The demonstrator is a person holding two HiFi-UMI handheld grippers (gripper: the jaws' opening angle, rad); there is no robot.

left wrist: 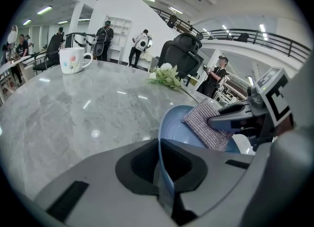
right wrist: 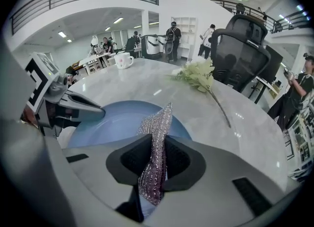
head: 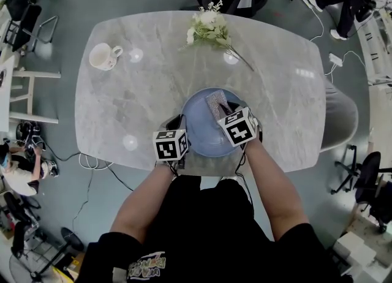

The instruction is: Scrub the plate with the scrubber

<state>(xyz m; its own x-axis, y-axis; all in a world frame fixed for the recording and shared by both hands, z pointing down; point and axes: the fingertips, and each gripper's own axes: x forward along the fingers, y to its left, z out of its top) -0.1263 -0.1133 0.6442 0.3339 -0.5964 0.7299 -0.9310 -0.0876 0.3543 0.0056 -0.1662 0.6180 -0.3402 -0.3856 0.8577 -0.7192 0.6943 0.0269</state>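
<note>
A pale blue plate (head: 199, 125) lies on the marble table near the front edge. My left gripper (head: 177, 125) is shut on the plate's left rim (left wrist: 162, 169), which runs edge-on between its jaws. My right gripper (head: 229, 111) is shut on a silvery glitter scrubber (right wrist: 156, 145), held edge-on over the plate (right wrist: 117, 118). In the head view the scrubber (head: 215, 103) lies on the plate's upper right part. From the left gripper view the scrubber (left wrist: 206, 123) rests on the plate with the right gripper's jaw on it.
A white mug (head: 104, 56) stands at the table's far left. A sprig of white flowers (head: 210, 29) lies at the far middle. The grey marble table (head: 122, 104) spreads to left and right. Chairs and people are beyond the table.
</note>
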